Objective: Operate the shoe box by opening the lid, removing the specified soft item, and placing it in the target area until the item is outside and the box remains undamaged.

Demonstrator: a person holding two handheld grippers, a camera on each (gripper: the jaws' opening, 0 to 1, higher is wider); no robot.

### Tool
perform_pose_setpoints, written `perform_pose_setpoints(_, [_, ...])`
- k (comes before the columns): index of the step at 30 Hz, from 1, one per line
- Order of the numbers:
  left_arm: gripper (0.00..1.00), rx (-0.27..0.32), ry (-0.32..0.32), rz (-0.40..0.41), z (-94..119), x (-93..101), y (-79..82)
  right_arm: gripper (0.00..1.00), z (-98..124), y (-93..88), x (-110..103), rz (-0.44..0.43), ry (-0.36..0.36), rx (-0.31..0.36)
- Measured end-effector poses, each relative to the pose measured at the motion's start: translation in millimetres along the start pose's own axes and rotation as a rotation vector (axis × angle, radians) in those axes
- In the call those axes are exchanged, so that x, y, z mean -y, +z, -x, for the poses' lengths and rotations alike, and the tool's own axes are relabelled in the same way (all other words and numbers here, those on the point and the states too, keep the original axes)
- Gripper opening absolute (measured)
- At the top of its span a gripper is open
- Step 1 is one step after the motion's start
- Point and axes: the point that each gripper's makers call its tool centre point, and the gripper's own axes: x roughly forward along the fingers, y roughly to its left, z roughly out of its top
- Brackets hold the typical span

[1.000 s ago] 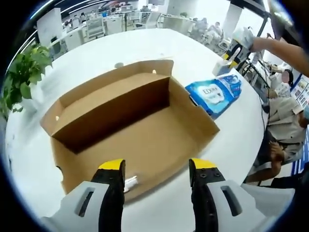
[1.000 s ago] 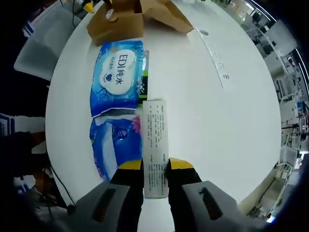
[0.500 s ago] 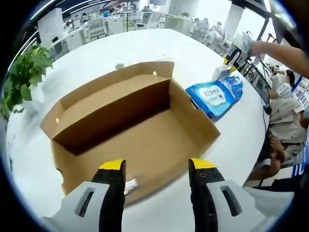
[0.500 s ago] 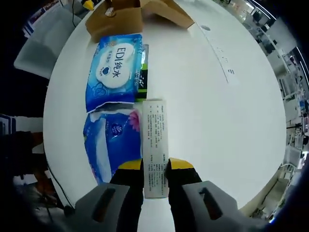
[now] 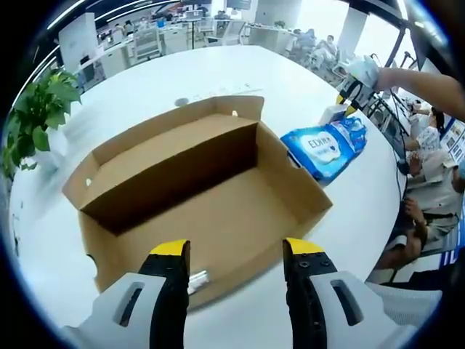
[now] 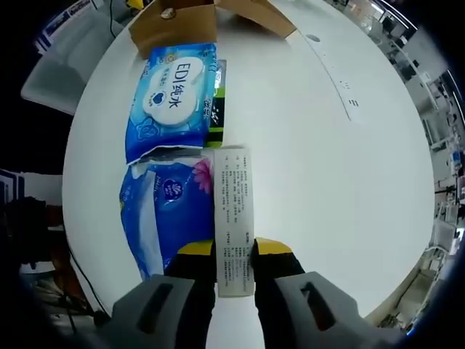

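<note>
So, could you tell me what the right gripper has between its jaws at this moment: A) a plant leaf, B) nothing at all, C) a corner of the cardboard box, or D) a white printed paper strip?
D: in the right gripper view, the right gripper is shut on the white printed paper strip, which runs up from between its jaws beside the blue wipes packs on the white table.

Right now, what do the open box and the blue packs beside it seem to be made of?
The open box looks like plain brown cardboard: matte, with folded flaps. The blue packs look like soft plastic film: glossy, printed, wrinkled. The white item in the right claw may be printed paper or film; unclear.
</note>
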Motion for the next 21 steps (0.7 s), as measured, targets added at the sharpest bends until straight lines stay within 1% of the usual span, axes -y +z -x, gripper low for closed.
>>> perform_pose_setpoints(6, [0.53,0.002,-0.005,-0.006,-2,2.6,2.4,0.18,1,-2.8,0,-0.030,0.004,-0.004])
perform_pose_setpoints(7, [0.53,0.004,-0.005,-0.006,-2,3.1,3.5,0.20,3,1.5,-1,-0.062,0.005,0.022])
perform_pose_setpoints(8, [0.53,0.006,-0.006,-0.009,-2,3.6,4.4,0.24,5,2.5,-1,-0.055,-0.001,0.026])
perform_pose_setpoints(9, [0.53,0.007,-0.007,-0.010,-2,4.3,5.3,0.29,8,6.4,6,-0.035,-0.043,0.044])
perform_pose_setpoints(10, [0.53,0.008,-0.007,-0.011,-1,4.7,6.0,0.32,9,7.6,6,-0.043,-0.044,0.050])
perform_pose_setpoints(11, [0.53,0.008,-0.007,-0.015,-1,5.1,6.8,0.33,10,6.4,6,-0.046,-0.038,0.049])
perform_pose_setpoints(12, [0.53,0.010,-0.007,-0.016,-1,5.5,7.6,0.31,11,6.5,6,-0.045,-0.039,0.049])
perform_pose_setpoints(14, [0.53,0.016,-0.011,-0.018,1,6.4,9.2,0.30,19,10.1,6,-0.046,-0.050,0.052])
perform_pose_setpoints(15, [0.53,0.017,-0.010,-0.020,2,6.1,9.5,0.29,23,12.8,6,-0.045,-0.056,0.057])
perform_pose_setpoints(17, [0.53,0.023,-0.009,-0.018,6,4.2,10.0,0.26,37,24.9,6,-0.039,-0.086,0.088])
perform_pose_setpoints(19, [0.53,0.032,-0.010,-0.015,11,2.0,10.0,0.25,49,37.4,8,-0.028,-0.126,0.130])
perform_pose_setpoints(20, [0.54,0.034,-0.005,-0.022,14,-0.5,9.2,0.24,57,47.8,5,-0.034,-0.135,0.164])
perform_pose_setpoints(21, [0.54,0.038,-0.003,-0.021,16,-2.6,8.8,0.24,62,52.5,5,-0.032,-0.143,0.178])
